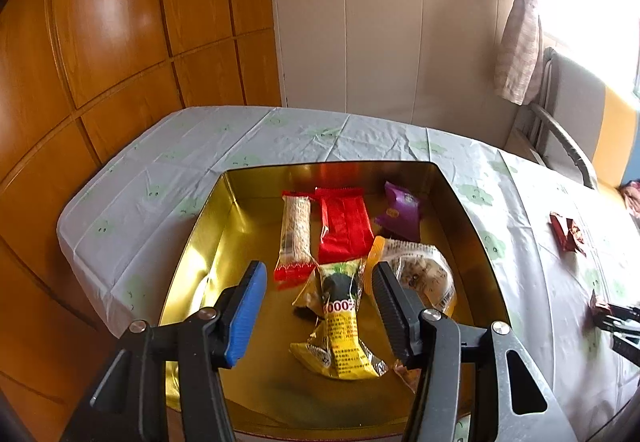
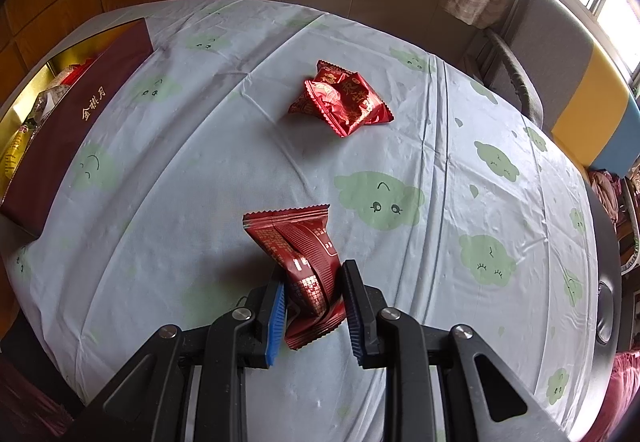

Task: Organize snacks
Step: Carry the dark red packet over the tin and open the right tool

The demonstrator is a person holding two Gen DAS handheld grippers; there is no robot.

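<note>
Desk (image 2: 240, 146) under a pale cloth with green cloud faces. At its left end, a gold-lined rectangular tin box (image 1: 192, 242) with dark red outer walls, already holding a yellow wrapped snack (image 1: 344, 326), a red flat packet (image 1: 344, 230), a clear long bar with red ends (image 1: 296, 238), a clear round pastry pack (image 1: 424, 274) and a purple pouch (image 1: 400, 210).

My left gripper (image 1: 320, 306) hangs over the box, fingers apart, holding nothing. My right gripper (image 2: 314, 302) is clamped on a dark red foil snack packet (image 2: 304, 254), long axis pointing away from the fingers.

The box lies far left of my right gripper, so I judge the packet travels left. A crumpled bright red foil snack (image 2: 340, 102) waits ahead on the cloth, nearer my right hand.
</note>
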